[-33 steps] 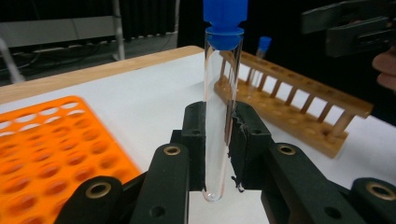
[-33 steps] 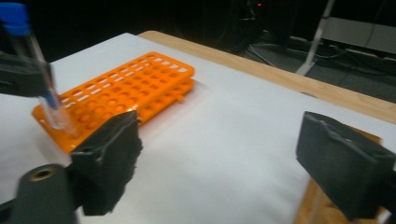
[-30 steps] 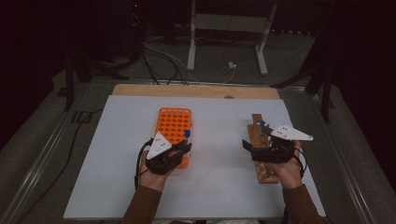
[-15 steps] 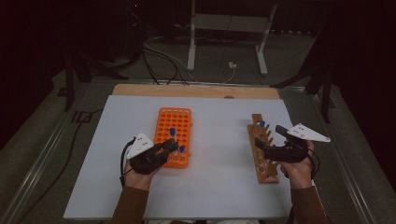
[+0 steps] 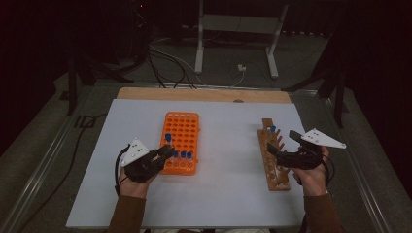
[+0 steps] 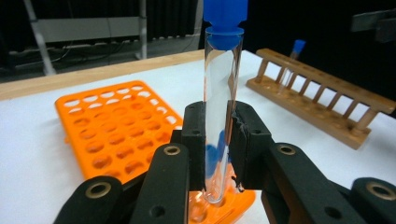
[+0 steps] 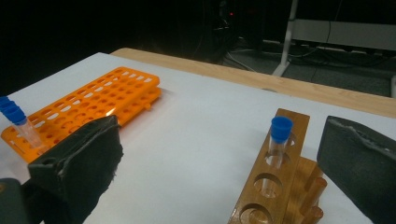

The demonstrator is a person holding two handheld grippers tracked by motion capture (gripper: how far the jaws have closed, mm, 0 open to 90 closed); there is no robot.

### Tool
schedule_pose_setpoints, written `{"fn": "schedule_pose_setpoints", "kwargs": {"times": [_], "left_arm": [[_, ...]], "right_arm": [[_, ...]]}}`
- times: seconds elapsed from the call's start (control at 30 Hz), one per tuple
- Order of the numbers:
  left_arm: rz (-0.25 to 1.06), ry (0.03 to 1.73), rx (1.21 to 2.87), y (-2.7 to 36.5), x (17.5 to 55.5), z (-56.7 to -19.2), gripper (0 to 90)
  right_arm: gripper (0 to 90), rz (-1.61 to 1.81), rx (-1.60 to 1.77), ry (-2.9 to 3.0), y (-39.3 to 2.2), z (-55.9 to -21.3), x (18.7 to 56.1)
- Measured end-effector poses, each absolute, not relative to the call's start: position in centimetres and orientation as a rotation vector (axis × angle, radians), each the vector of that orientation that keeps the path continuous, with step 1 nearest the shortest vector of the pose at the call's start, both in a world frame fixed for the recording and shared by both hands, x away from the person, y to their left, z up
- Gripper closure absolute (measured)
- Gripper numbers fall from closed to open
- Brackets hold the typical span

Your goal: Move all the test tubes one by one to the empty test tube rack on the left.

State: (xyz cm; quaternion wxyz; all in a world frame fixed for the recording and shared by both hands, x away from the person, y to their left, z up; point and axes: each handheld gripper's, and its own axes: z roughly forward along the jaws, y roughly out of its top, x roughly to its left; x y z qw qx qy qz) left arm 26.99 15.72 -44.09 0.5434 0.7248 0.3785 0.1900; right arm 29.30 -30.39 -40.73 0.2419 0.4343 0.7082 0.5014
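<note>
Left gripper (image 6: 218, 154) clamps blue-capped tube (image 6: 220, 93) over orange rack (image 6: 121, 130).

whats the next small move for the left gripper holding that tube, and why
Probably lift the clear blue-capped test tube straight up. The left gripper is shut on it, yet its base still sits at the orange plastic rack, and the brown wooden rack has open holes.

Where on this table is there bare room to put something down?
The widest free patch lies between the orange plastic tube rack and the wooden tube rack. The far strip beyond both is bare too. It is crowded around each rack, where the hands work.
</note>
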Motion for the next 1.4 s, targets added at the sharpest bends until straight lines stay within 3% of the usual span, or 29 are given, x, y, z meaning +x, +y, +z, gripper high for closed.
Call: {"fn": "schedule_pose_setpoints", "kwargs": {"times": [0.63,1.4], "left_arm": [[0.460,0.975,1.790,16.1,27.7,-47.2,78.0],[0.469,1.041,2.000,14.7,28.0,-48.8,77.8]], "right_arm": [[0.2,1.358,1.173,1.952,-30.1,-40.9,29.2],[0.2,1.359,1.160,1.966,-29.9,-40.9,29.2]]}}
